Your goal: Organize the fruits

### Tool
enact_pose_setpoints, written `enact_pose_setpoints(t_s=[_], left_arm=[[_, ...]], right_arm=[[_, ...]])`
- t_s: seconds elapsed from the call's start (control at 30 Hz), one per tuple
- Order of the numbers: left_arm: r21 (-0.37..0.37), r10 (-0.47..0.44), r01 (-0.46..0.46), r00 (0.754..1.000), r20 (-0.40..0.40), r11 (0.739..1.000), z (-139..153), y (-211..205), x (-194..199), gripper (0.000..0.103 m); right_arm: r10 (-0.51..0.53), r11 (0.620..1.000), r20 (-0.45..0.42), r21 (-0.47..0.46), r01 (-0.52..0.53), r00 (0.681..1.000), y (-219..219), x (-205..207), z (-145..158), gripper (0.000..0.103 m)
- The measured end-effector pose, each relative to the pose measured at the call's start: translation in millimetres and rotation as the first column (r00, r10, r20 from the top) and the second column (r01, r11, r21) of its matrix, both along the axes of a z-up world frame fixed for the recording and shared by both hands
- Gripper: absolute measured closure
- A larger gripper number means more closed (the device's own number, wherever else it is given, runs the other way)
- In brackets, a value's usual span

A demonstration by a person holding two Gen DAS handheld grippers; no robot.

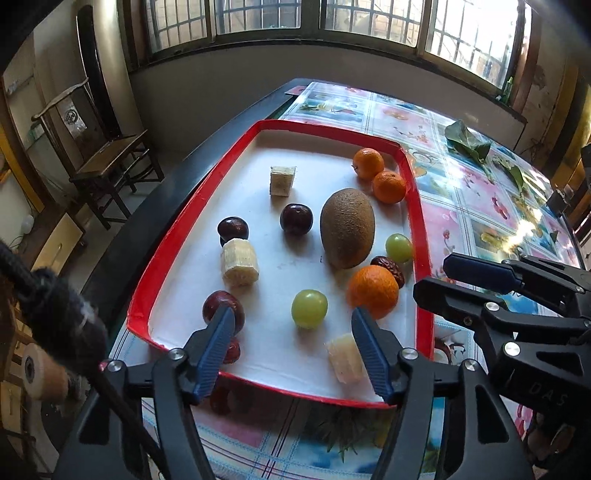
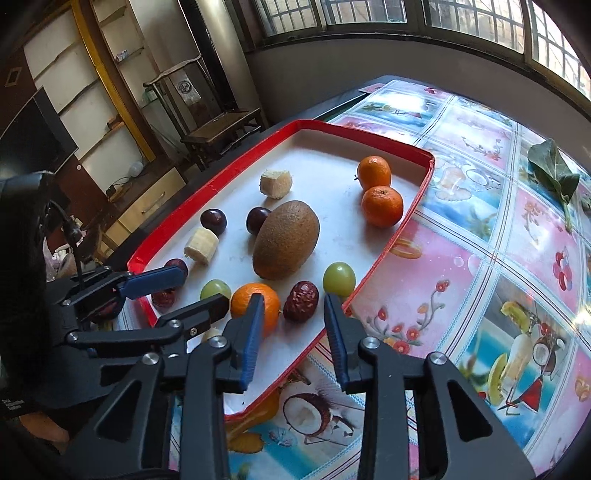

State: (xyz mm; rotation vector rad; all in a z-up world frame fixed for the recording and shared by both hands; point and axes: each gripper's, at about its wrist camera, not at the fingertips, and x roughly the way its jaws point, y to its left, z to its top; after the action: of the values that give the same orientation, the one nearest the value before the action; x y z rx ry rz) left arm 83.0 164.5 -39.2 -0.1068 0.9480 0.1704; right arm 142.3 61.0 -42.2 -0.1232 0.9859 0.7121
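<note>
Shallow white tray (image 1: 419,206) with a glossy red rim, rounded corners, lying along the table's left edge. Table covered by a shiny plastic cloth (image 2: 480,236) printed with fruit and flower squares, glare on the right side. All the fruit inside the tray.

Near the tray's middle, a fuzzy brown egg-shaped kiwi (image 1: 347,228). Toward the far right corner, two smooth round tangerines (image 1: 388,187) touching each other. By the right rim, a third tangerine (image 1: 373,291), pebbled skin, with a wrinkled dark-red date (image 2: 301,301) just beside it and a glossy green grape (image 2: 339,278) at the rim. A second green grape (image 1: 309,308) toward the near edge. Two dark glossy plums (image 1: 296,219) left of the kiwi. Three pale, ridged banana chunks: one (image 1: 282,180) toward the far edge, one (image 1: 239,262) near the left rim touching a plum, one (image 1: 345,357) at the near edge.

Left gripper (image 1: 293,325): black frame, ribbed blue pads, spread wide over the near edge, nothing between them; left pad partly hiding a dark red fruit (image 1: 218,306) at the near left corner. Right gripper (image 2: 294,306): parted, not pressing anything, date seen in the gap, left pad covering part of the third tangerine.

Green leaves (image 2: 554,173) on the cloth toward the far right. Wooden chair (image 1: 107,158) beyond the table's left side, barred window (image 1: 332,14) behind.
</note>
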Motion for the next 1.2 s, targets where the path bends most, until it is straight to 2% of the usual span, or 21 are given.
enact_pose_setpoints(t_s=[0.1, 0.17, 0.37, 0.53, 0.67, 0.83, 1.2], left_arm=[[0.013, 0.001, -0.001, 1.0, 0.022, 1.0, 6.5, -4.7, -16.1, 0.031], [0.025, 0.008, -0.009, 0.999, 0.034, 1.0, 10.4, -6.3, -27.3, 0.031], [0.084, 0.042, -0.048, 0.997, 0.07, 0.995, 22.6, -7.1, -63.0, 0.028], [0.096, 0.051, -0.059, 0.995, 0.089, 0.994, 29.9, -9.8, -87.4, 0.024], [0.094, 0.057, -0.065, 0.995, 0.084, 0.993, 32.4, -14.6, -97.4, 0.024], [0.128, 0.053, -0.064, 0.995, 0.088, 0.99, 35.5, -25.7, -107.4, 0.023], [0.124, 0.045, -0.056, 0.995, 0.091, 0.991, 38.1, -29.0, -122.6, 0.023]], right_arm=[[0.037, 0.999, 0.024, -0.013, -0.037, 0.999, -5.8, -9.8, 3.3, 0.058], [0.063, 0.998, 0.049, -0.019, -0.063, 0.997, -10.5, -17.8, 4.9, 0.051], [0.134, 0.991, 0.074, 0.002, -0.135, 0.988, -30.4, -34.2, 10.8, 0.041], [0.274, 0.961, 0.138, -0.019, -0.274, 0.952, -36.1, -56.4, 17.4, 0.036], [0.343, 0.94, 0.212, -0.078, -0.334, 0.915, -36.3, -72.3, 22.6, 0.03], [0.402, 0.916, 0.242, -0.091, -0.392, 0.883, -37.4, -84.1, 25.7, 0.03], [0.436, 0.899, 0.24, -0.079, -0.431, 0.867, -39.3, -94.9, 20.6, 0.03]])
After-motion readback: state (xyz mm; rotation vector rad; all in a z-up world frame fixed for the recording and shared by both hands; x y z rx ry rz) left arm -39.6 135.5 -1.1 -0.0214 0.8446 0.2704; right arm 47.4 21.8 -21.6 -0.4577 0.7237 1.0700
